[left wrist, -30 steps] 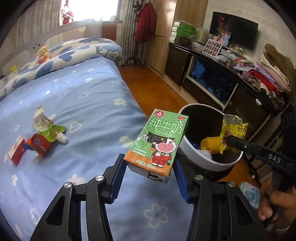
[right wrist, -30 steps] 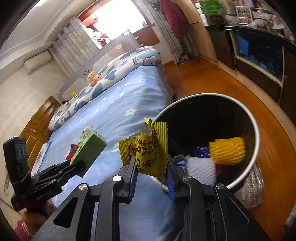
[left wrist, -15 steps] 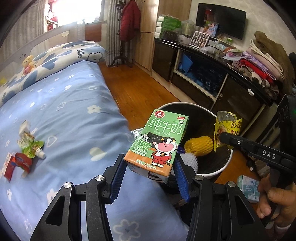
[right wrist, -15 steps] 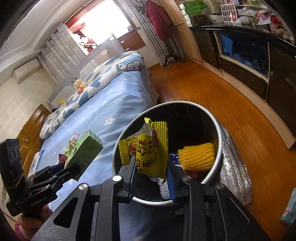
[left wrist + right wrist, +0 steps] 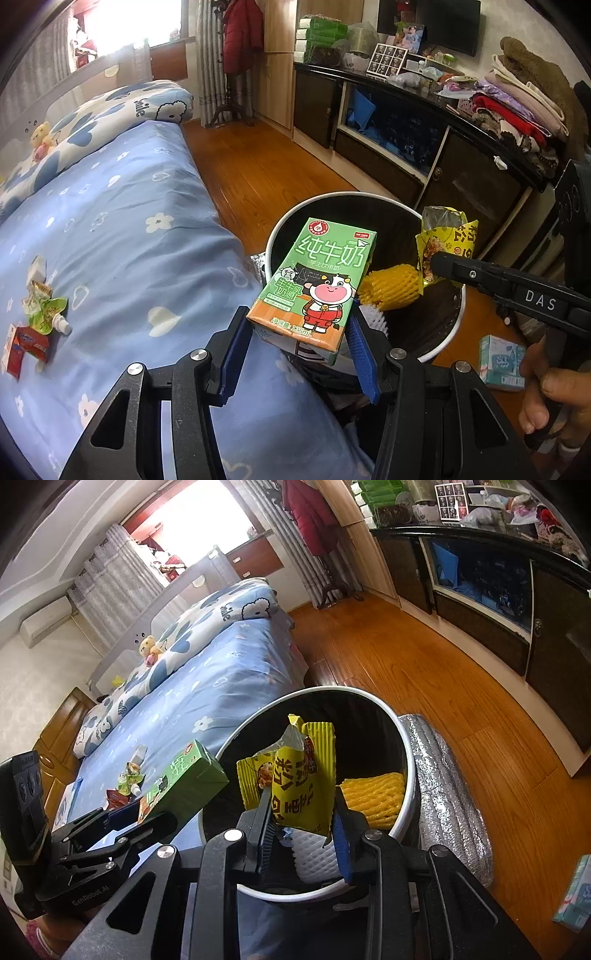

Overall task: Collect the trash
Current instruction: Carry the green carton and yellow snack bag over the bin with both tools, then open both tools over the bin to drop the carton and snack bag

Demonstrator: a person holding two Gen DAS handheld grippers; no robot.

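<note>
My left gripper (image 5: 301, 328) is shut on a green milk carton (image 5: 317, 280) and holds it over the near rim of the round black bin (image 5: 439, 354). The carton also shows in the right wrist view (image 5: 184, 790). My right gripper (image 5: 301, 818) is shut on a yellow snack wrapper (image 5: 295, 779) above the bin's (image 5: 406, 738) opening; the wrapper also shows in the left wrist view (image 5: 447, 236). Yellow foam netting (image 5: 373, 794) and white foam netting (image 5: 314, 853) lie inside the bin. Several more wrappers (image 5: 37, 321) lie on the blue bed (image 5: 129, 240).
A silver foil roll (image 5: 443, 797) lies on the wooden floor (image 5: 424, 672) beside the bin. A tissue pack (image 5: 500, 362) lies on the floor. A dark cabinet (image 5: 424, 140) with clutter lines the right wall. Pillows and a soft toy (image 5: 40, 136) are at the bed's head.
Both grippers have moved with their loads from over the bed's edge to above the bin. The bin now sits closer and more central in both views.
</note>
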